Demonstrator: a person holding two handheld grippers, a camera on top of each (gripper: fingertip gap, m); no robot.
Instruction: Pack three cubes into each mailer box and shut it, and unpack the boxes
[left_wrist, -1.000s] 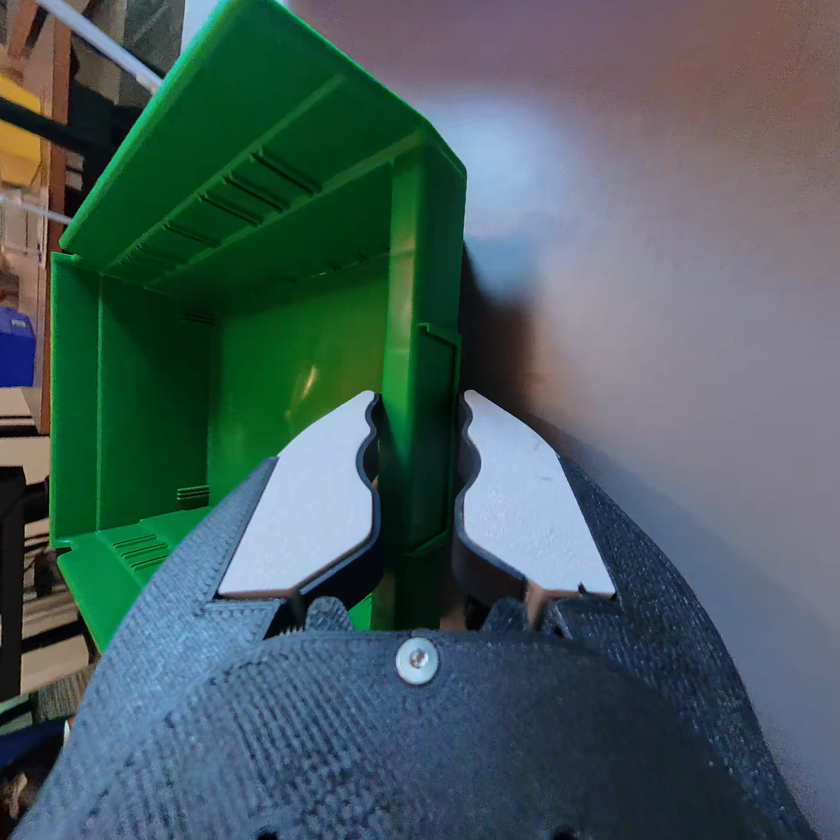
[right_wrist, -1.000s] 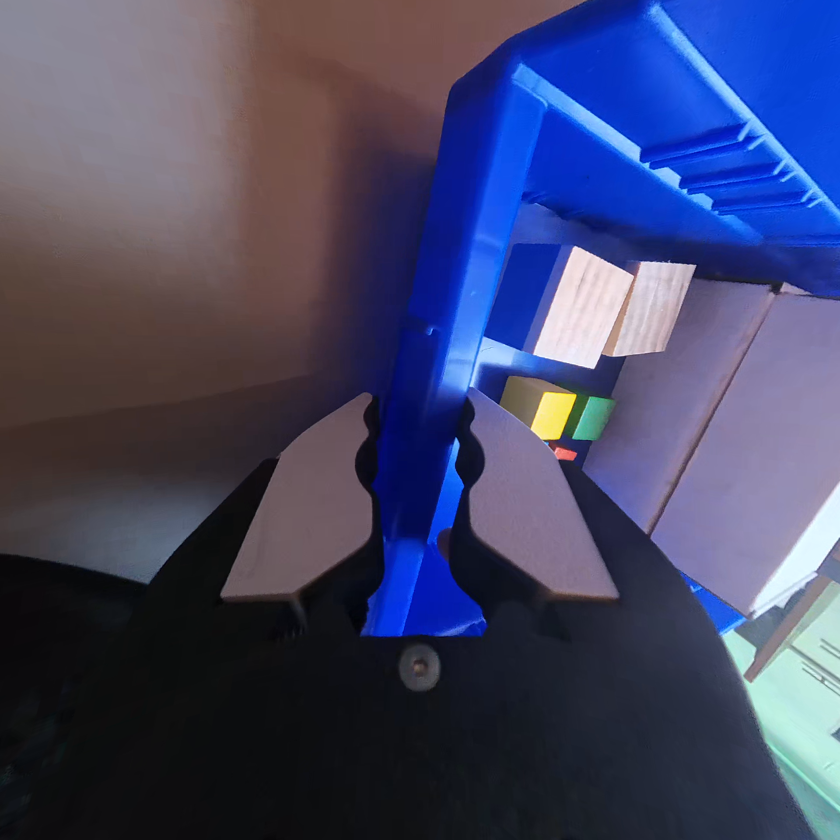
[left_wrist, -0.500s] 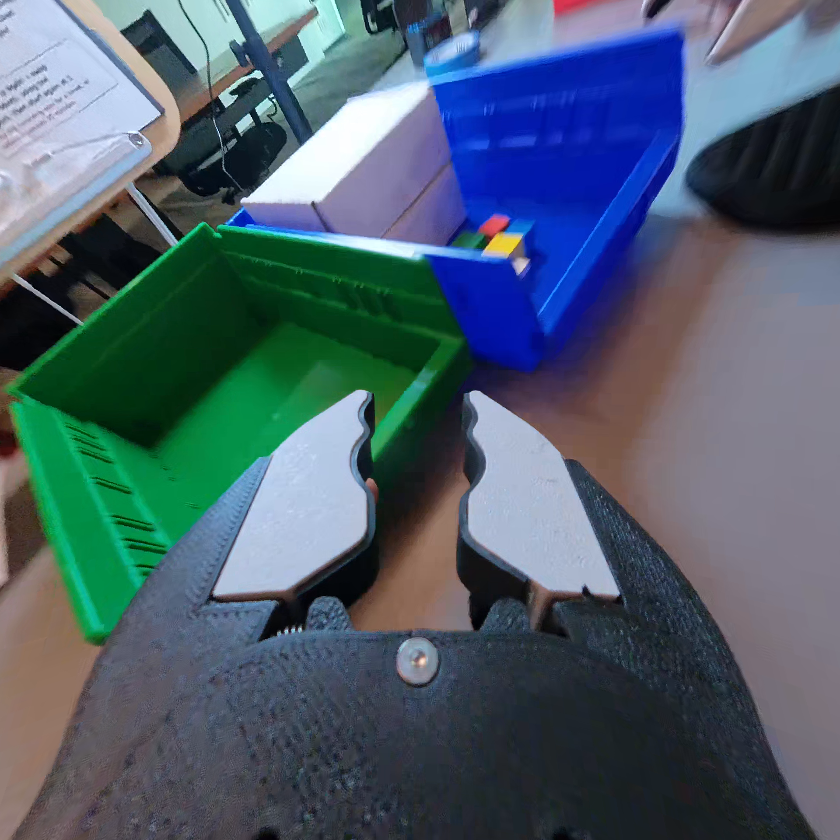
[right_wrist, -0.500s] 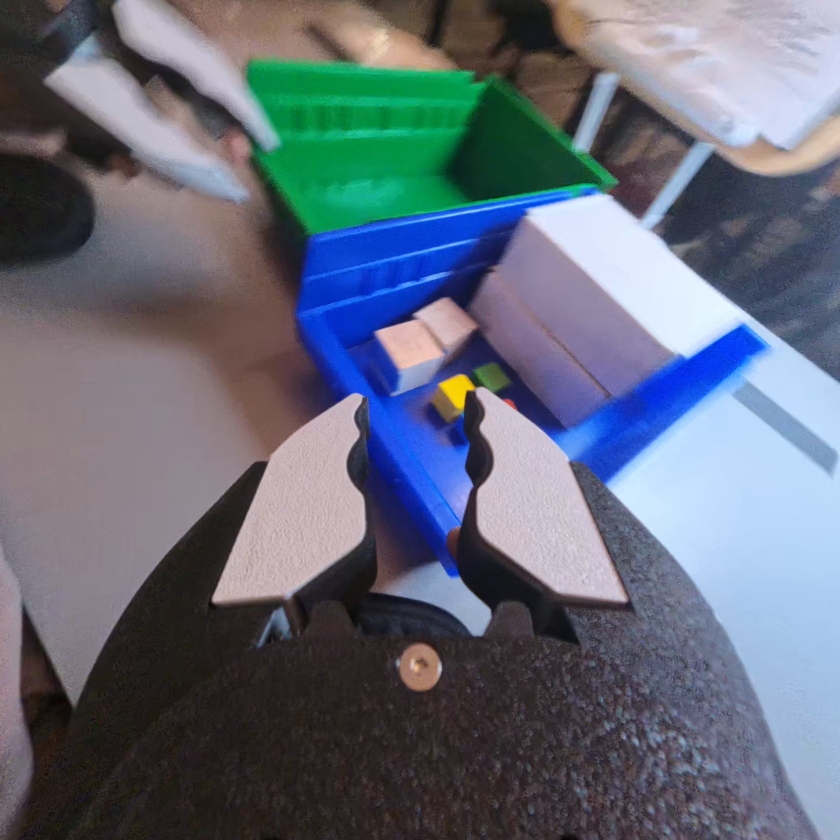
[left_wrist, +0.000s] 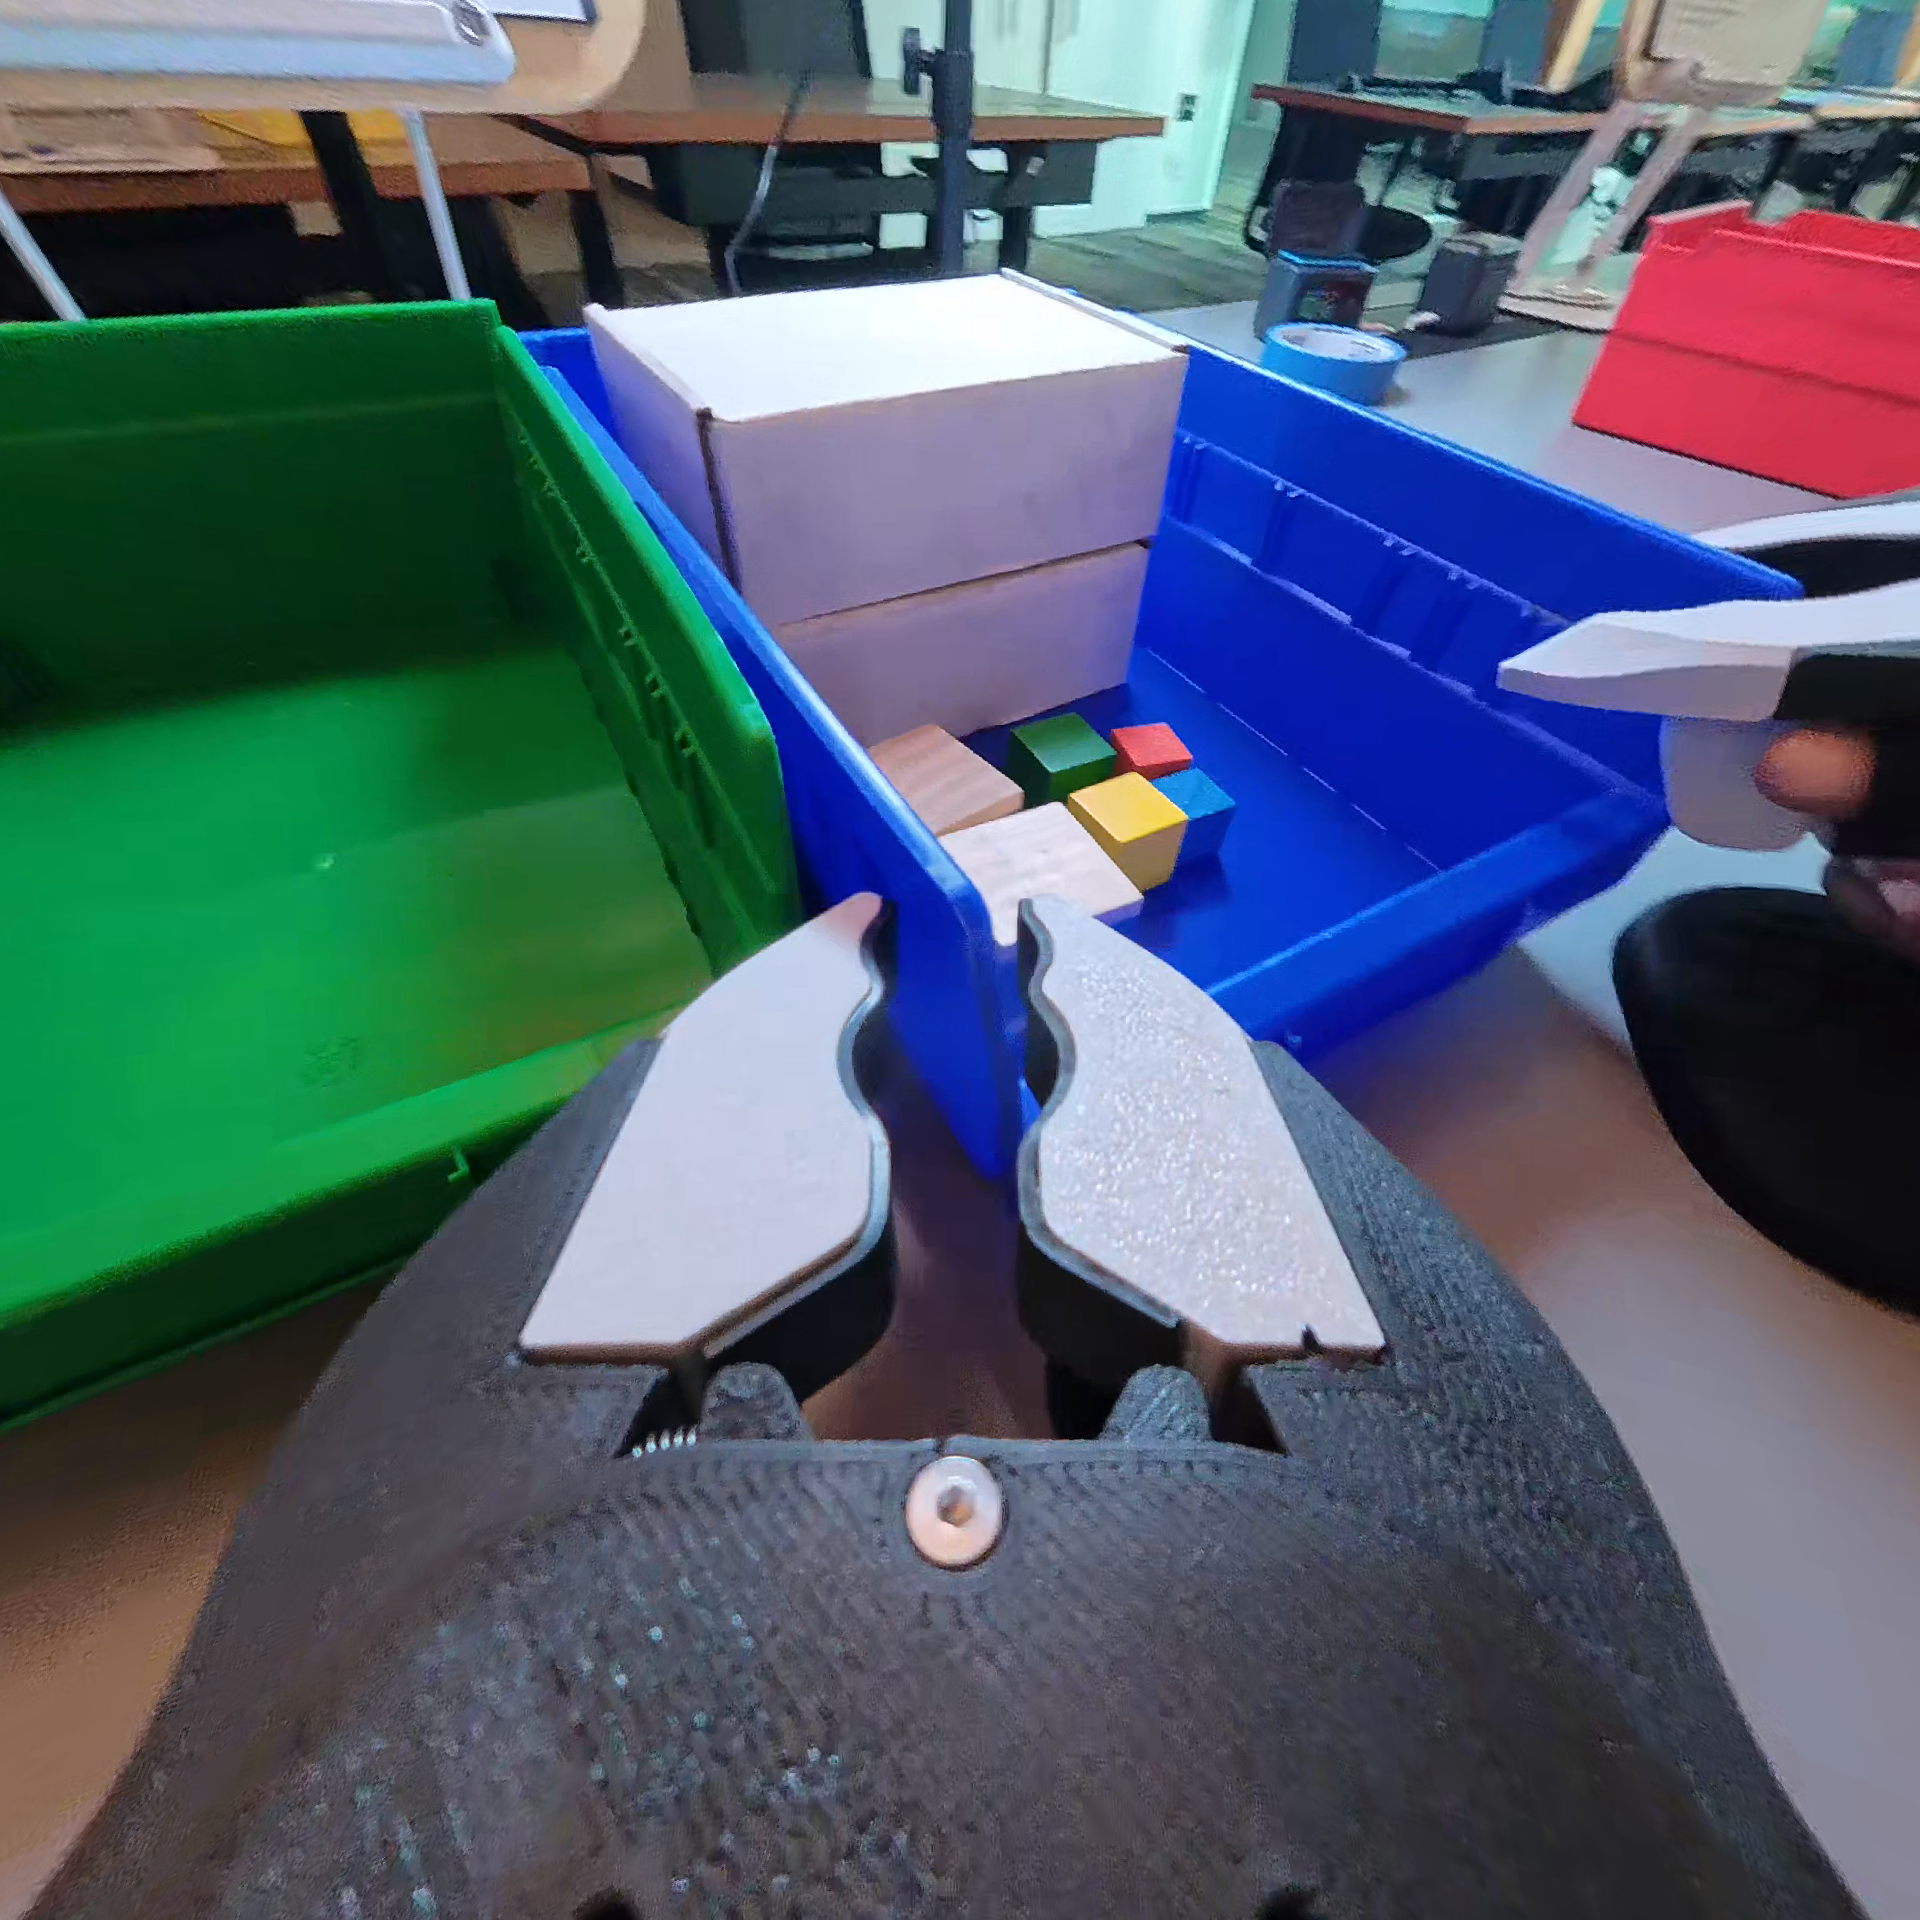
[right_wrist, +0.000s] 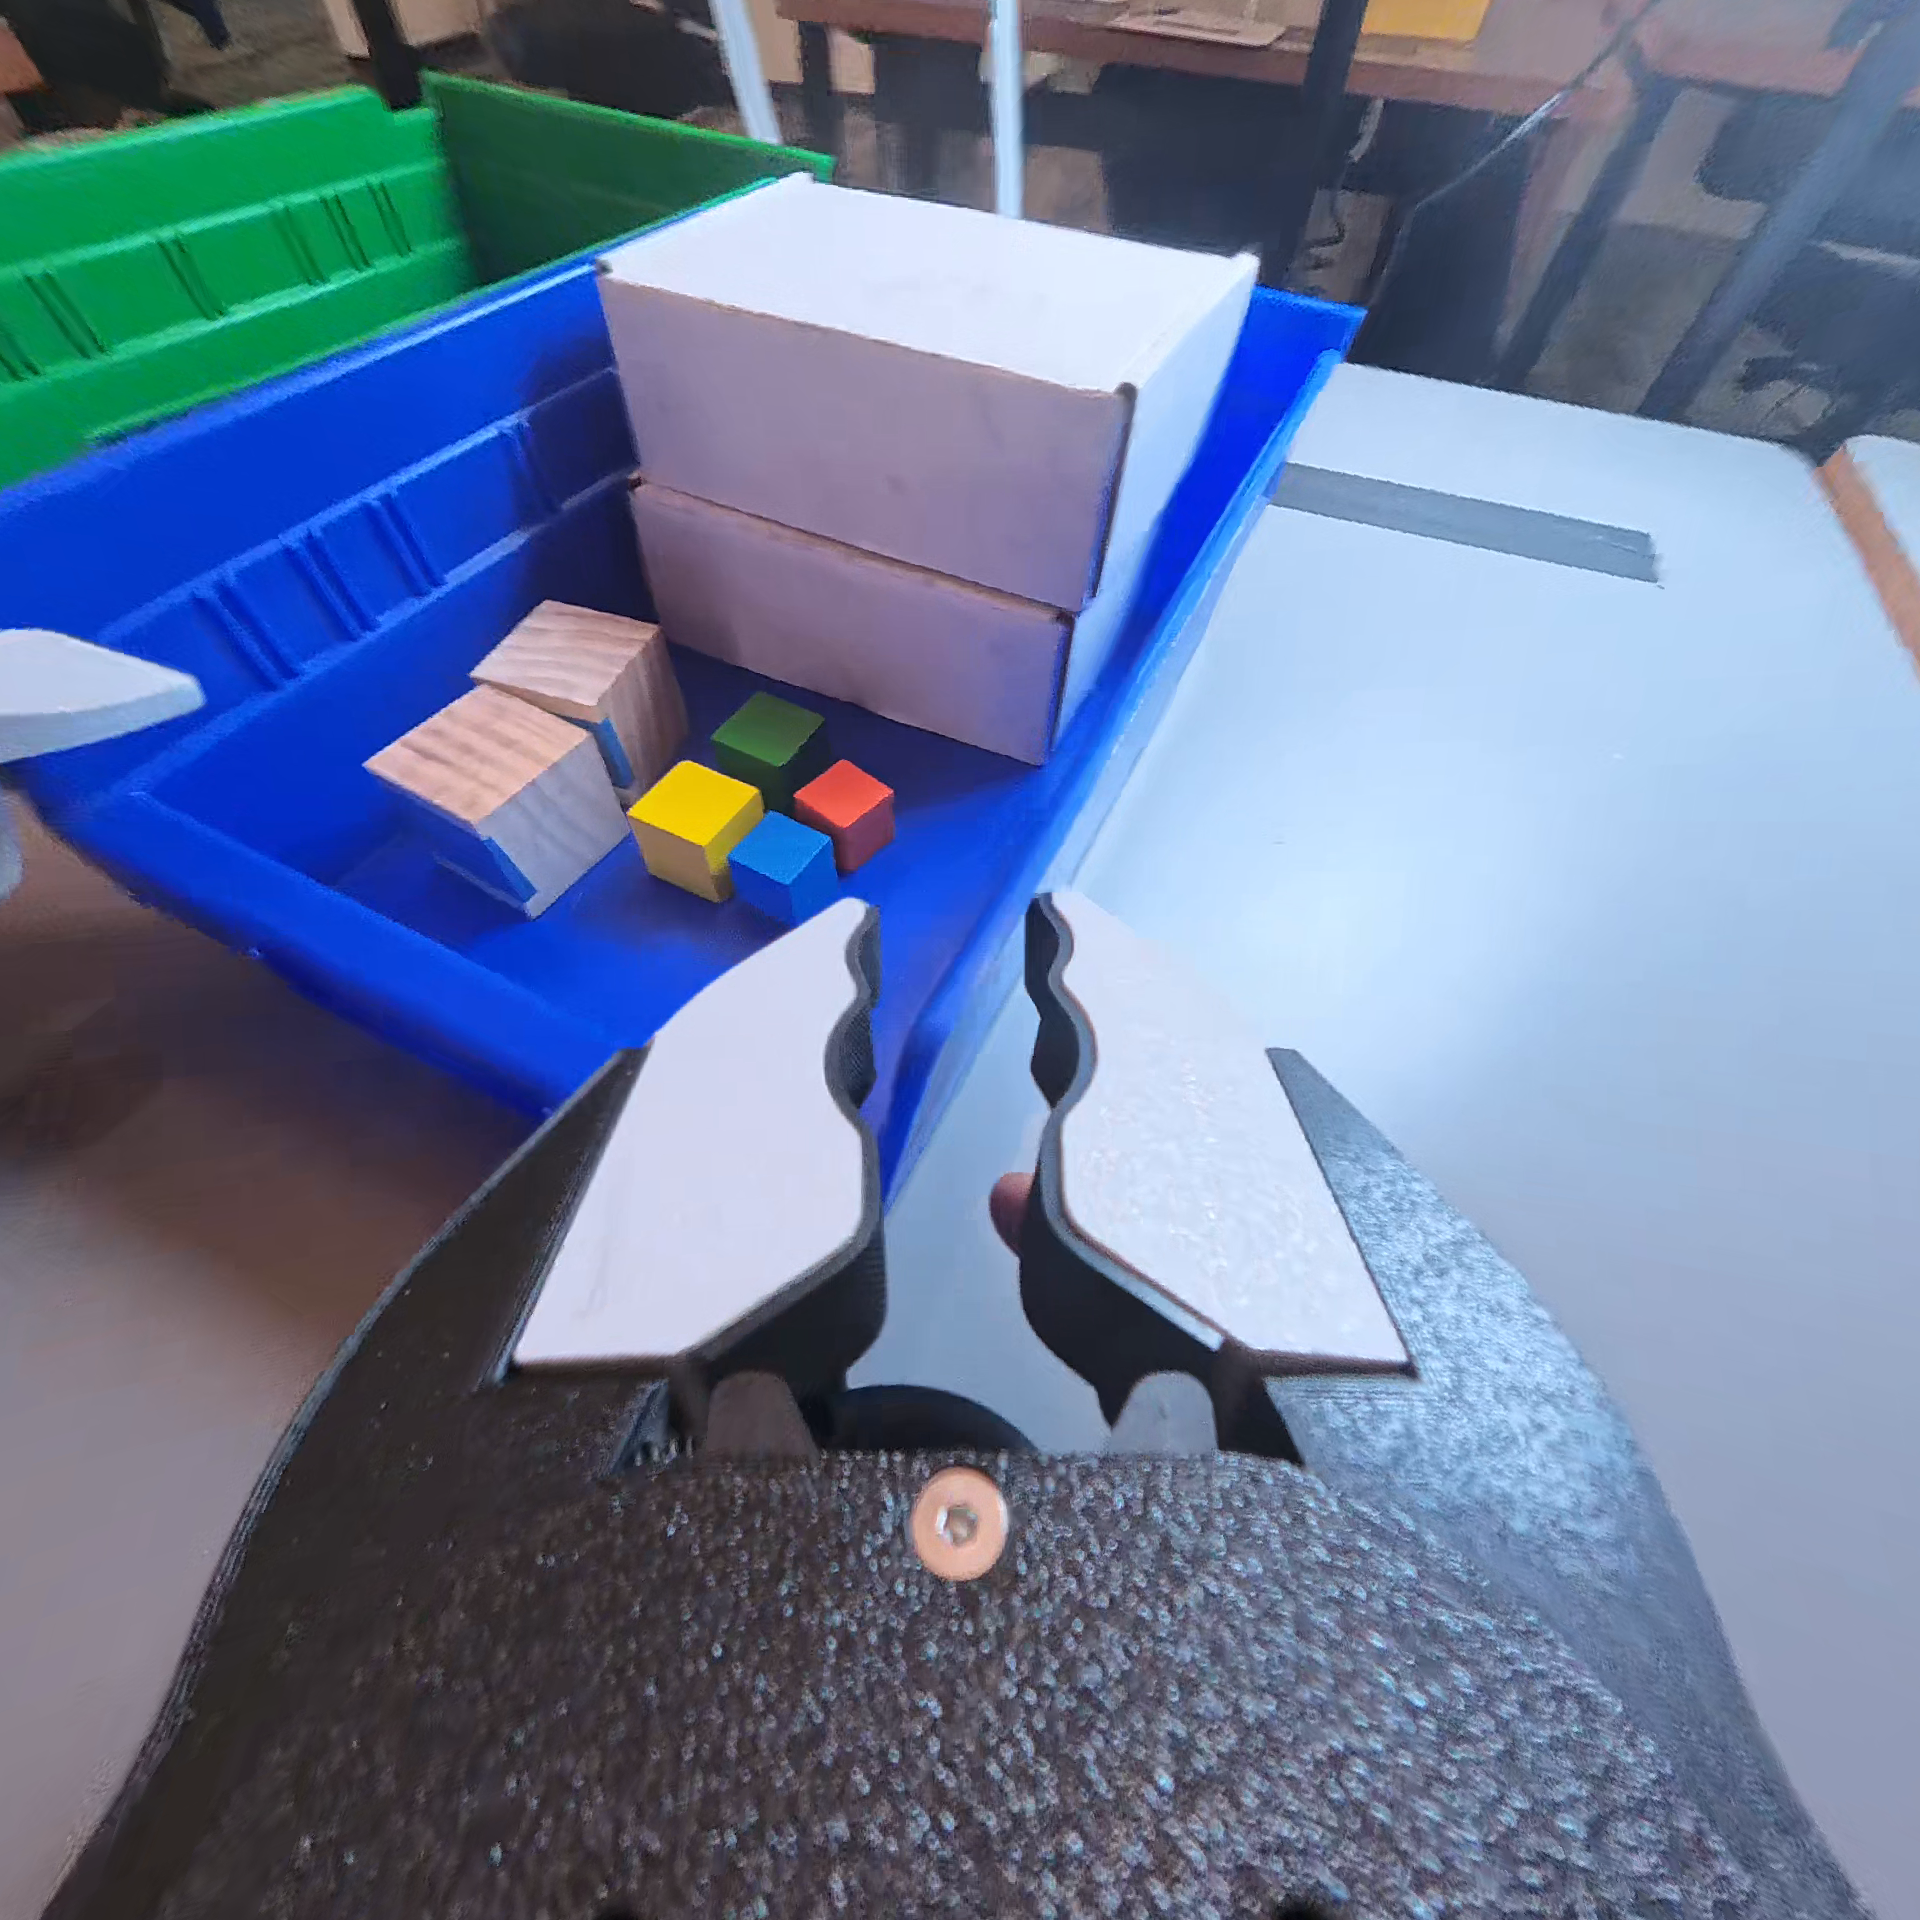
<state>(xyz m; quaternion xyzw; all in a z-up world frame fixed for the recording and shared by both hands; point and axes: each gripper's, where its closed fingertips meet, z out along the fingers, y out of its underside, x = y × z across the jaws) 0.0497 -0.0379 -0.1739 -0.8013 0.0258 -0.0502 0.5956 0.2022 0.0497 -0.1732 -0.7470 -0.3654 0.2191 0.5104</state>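
Note:
A blue bin (left_wrist: 1351, 623) holds two stacked, shut white mailer boxes (left_wrist: 914, 436) at its back. In front of them lie two wooden cubes (left_wrist: 1039, 862) and smaller green (left_wrist: 1060, 753), red (left_wrist: 1151, 746), yellow (left_wrist: 1127, 821) and blue (left_wrist: 1200, 805) cubes. My left gripper (left_wrist: 951, 914) is open and empty just before the bin's near left corner. The wall lines up between its fingers without being touched. My right gripper (right_wrist: 951, 914) is open and empty at the near right corner of the blue bin (right_wrist: 312, 582), where the boxes (right_wrist: 862, 416) also show.
An empty green bin (left_wrist: 312, 831) stands against the blue bin's left side. A red bin (left_wrist: 1766, 343) and a blue tape roll (left_wrist: 1330, 358) sit far right. A grey tape strip (right_wrist: 1455, 530) marks the pale table right of the blue bin. My hands' fingertips stand some 20 cm from each other.
A second ago the left pads clamped the green bin's wall and the right pads the blue bin's wall. Both let go, drew back, and now hover at the blue bin's near corners.

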